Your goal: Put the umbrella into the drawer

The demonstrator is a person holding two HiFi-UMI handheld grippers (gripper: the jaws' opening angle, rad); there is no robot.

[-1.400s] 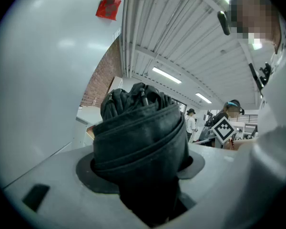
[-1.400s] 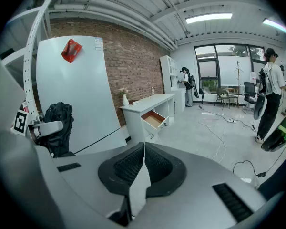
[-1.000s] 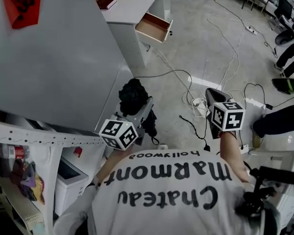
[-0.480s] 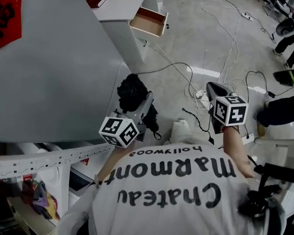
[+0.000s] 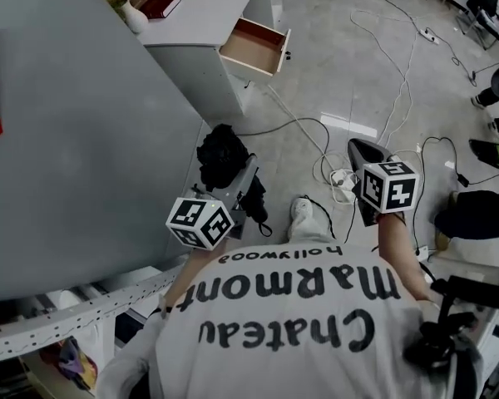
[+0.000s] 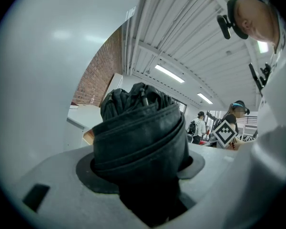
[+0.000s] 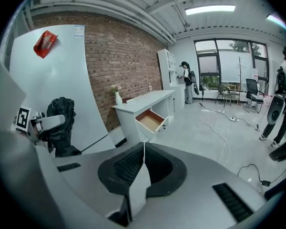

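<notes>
Two grippers are shown in the head view: the left gripper carries the black umbrella, and the open drawer lies well ahead of its jaws. In the left gripper view, the jaws are clamped round the folded umbrella, which juts beyond their tips. In the right gripper view, the right gripper is seen with jaws pressed together on nothing, the drawer far ahead of them. The umbrella is probably best turned lengthwise along the drawer before being lowered in.
</notes>
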